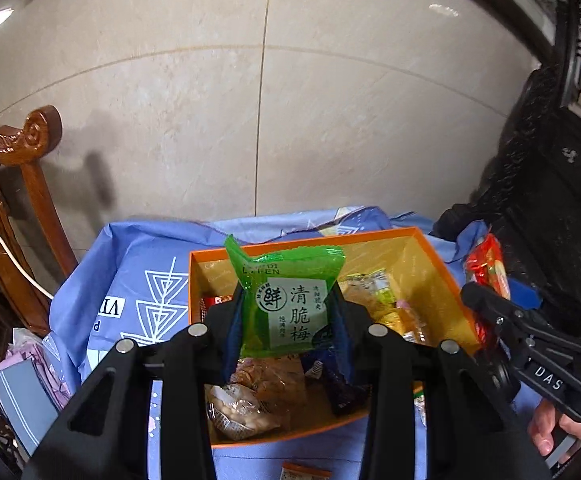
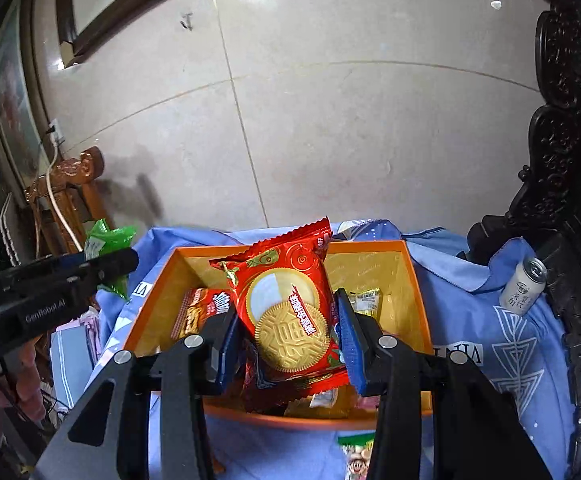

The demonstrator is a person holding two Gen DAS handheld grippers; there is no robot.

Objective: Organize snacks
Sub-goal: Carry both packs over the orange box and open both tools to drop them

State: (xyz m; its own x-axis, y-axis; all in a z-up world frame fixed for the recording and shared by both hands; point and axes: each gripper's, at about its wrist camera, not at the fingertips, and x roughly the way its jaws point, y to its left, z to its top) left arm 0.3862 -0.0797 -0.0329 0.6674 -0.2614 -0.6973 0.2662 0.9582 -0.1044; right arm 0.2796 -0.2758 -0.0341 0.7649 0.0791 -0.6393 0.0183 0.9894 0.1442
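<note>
Both views are taken from just behind a pair of black gripper fingers and are aimed forward and downward at close range onto the open orange cardboard box (image 1: 442, 268) (image 2: 416, 280), with a beige tiled wall beyond it. The left wrist view is set to the box's left, the right wrist view to its right. The box and the blue printed cloth (image 1: 130, 280) (image 2: 490, 320) under it are shared by both.
</note>
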